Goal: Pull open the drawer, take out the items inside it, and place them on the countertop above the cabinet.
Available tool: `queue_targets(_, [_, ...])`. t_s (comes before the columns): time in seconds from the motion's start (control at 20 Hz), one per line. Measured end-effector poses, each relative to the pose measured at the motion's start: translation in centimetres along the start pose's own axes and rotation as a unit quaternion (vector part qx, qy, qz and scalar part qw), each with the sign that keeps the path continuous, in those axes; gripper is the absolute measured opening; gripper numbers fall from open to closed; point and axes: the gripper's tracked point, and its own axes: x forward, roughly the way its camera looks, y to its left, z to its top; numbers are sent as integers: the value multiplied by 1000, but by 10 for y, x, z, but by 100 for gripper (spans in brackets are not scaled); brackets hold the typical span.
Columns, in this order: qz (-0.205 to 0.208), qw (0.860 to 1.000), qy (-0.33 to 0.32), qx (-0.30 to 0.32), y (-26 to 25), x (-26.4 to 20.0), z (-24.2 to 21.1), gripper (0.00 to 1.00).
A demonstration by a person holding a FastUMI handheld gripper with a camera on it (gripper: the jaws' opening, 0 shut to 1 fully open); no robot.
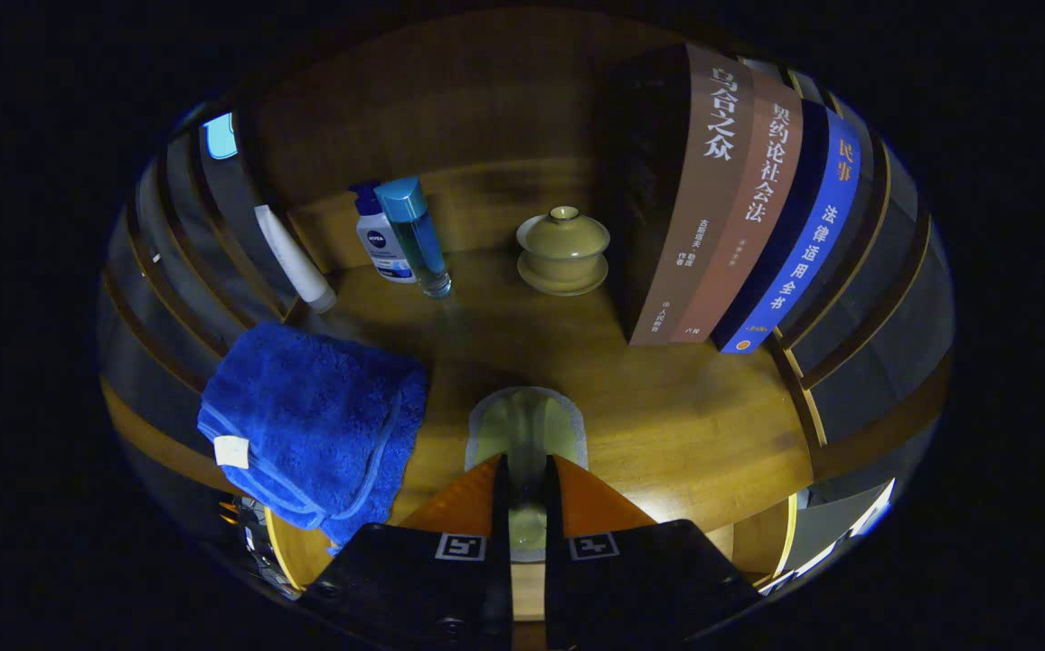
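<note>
Worktop (667, 425), wood; books (739, 199) upright at rear right; blue towel (315, 416) left of tongs. Tongs (527, 493) clenched on pale flat packet (527, 425), held over worktop. Step: placing. Next, prob.: lower, release w/o nudging towel.

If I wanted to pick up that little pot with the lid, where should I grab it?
Best guess: take the lidded cup around its round body, coming from the front, the gripper's side, where the wooden top is bare. The books stand close on one side. The knob on top is small and would likely lift only the lid. The gripper is now shut on a pale flat pouch.
</note>
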Motion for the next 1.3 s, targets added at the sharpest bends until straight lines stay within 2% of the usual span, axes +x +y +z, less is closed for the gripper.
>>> queue_targets(0.1, [1,1000,-6,2,3,2,2,19])
queue_targets(0.2, [10,1000,-7,3,6,1,3,26])
queue_targets(0.4, [6,999,-44,-2,2,-9,6,76])
queue_targets(0.5, [19,996,-83,5,5,-16,15,100])
queue_targets(0.65, [42,988,-145,3,7,-36,19,100])
queue_targets(0.9, [68,972,-224,26,12,-89,-11,99])
queue_targets(1.0, [73,960,-271,9,14,-122,-21,100])
queue_targets(1.15, [49,931,-358,-58,11,-181,-37,99])
queue_targets(1.3, [63,911,-405,-47,27,-227,-78,99])
